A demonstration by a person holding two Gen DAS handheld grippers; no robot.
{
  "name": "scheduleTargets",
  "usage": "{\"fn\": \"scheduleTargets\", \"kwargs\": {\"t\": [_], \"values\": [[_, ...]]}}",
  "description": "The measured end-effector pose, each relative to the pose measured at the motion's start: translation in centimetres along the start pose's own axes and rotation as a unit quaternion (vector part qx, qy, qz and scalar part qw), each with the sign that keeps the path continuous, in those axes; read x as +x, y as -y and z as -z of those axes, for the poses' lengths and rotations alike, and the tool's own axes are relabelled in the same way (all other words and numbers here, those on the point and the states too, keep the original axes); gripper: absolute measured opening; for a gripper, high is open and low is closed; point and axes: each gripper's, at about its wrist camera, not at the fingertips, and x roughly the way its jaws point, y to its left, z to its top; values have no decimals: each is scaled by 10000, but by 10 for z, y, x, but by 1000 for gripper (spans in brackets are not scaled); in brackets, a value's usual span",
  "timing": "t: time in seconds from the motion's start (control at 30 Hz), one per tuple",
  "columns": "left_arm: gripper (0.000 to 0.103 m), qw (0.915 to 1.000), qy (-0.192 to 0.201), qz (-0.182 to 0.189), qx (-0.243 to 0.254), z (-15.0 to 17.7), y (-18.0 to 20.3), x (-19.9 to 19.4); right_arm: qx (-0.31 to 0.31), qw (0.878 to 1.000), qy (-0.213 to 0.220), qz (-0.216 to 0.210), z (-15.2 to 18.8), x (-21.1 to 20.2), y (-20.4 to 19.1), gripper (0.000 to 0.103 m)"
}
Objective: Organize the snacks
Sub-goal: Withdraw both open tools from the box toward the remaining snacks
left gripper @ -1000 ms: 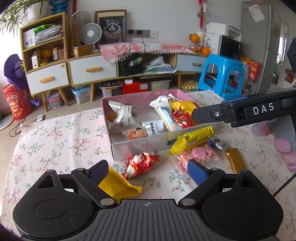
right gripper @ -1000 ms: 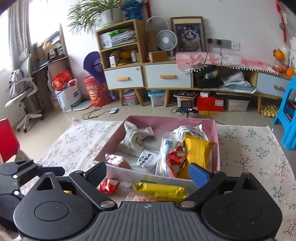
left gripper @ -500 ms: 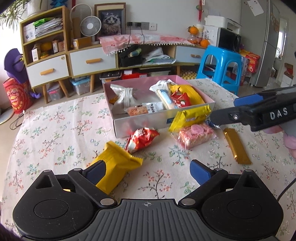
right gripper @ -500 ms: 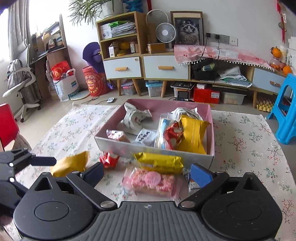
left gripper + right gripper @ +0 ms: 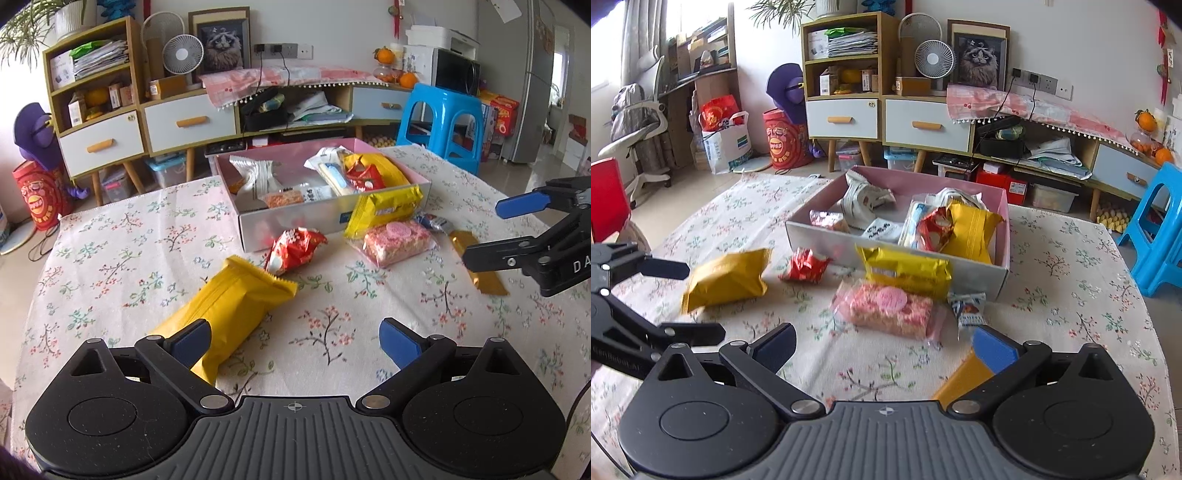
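A pink box [image 5: 373,199] [image 5: 1005,225] on the floral table holds several snack packs. In front of it lie a large yellow pack [image 5: 236,306] [image 5: 726,278], a small red pack [image 5: 295,249] [image 5: 805,267], a yellow wafer pack [image 5: 384,210] [image 5: 905,271] leaning on the box wall, a pink rice cake pack [image 5: 397,242] [image 5: 886,306], a small blue-white candy [image 5: 967,308] and a gold bar [image 5: 480,267] [image 5: 964,380]. My left gripper [image 5: 295,339] is open and empty, its left finger beside the large yellow pack. My right gripper [image 5: 886,347] is open and empty, its right finger over the gold bar.
The table wears a floral cloth [image 5: 110,240]. Behind it stand a sideboard with drawers [image 5: 184,122], a blue stool [image 5: 443,122] [image 5: 1156,236] and a red chair [image 5: 605,203]. The right gripper shows at the right edge of the left wrist view [image 5: 487,230].
Both grippers have drawn back from the box toward the near edge of the table and stayed open. More of the loose snacks in front of the box now show.
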Motion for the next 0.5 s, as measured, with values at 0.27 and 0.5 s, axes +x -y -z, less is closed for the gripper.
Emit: {"fn": "scheduleTargets", "kwargs": {"t": [0.27,0.5], "values": [[99,9994,172,-256,186,17,-11,-7,-55,9998,-71,150,25,-7,3,94],[99,9986,288,-444,35,18,-38,1,208,9989,-160,391,42,-6,10,94]]}}
